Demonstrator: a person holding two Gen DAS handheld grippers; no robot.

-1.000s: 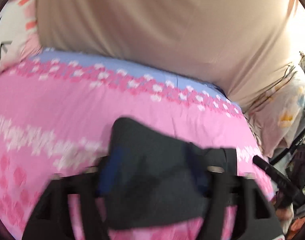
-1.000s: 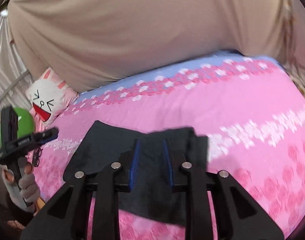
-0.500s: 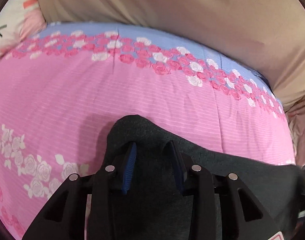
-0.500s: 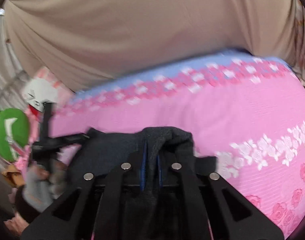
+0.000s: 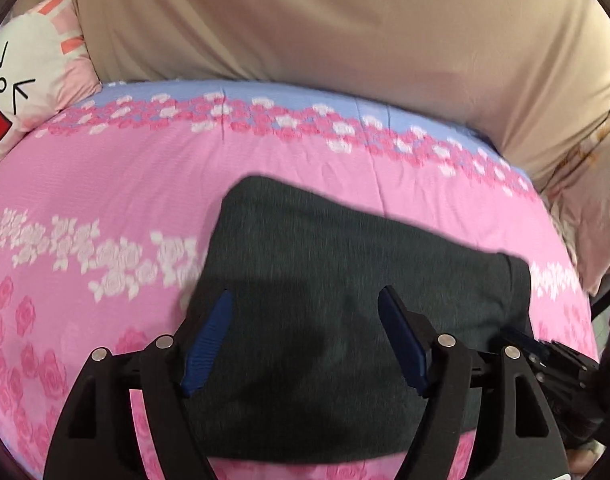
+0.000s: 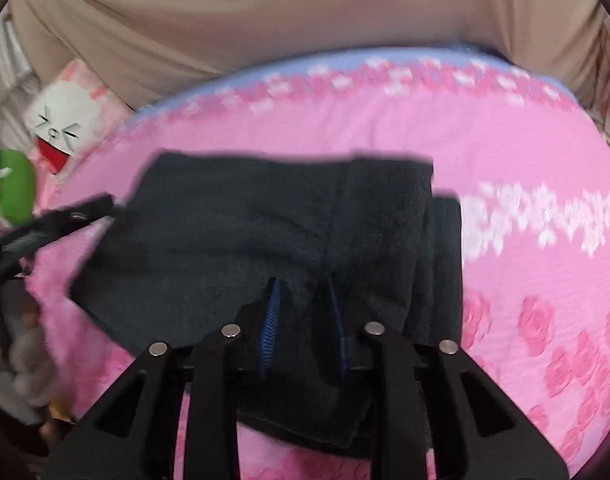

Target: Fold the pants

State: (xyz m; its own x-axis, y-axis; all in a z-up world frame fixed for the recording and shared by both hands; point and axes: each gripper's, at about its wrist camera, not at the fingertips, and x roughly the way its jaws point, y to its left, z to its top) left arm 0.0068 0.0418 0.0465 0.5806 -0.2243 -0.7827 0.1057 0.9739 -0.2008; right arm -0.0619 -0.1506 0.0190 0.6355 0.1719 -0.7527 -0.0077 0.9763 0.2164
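Now that left claw (image 5: pixel 305 344) gapes wide over the pants (image 5: pixel 345 280) on the bed (image 5: pixel 105 184), released; right claw (image 6: pixel 303 312) narrow, pinching cloth — fold near done.

pants (image 5: pixel 345 280): dark matt knit cloth | bedsheet (image 5: pixel 105 180): smooth printed cotton

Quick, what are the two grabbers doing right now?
Left gripper: open, above the dark pants, holding nothing.
Right gripper: shut on a fold of the pants.
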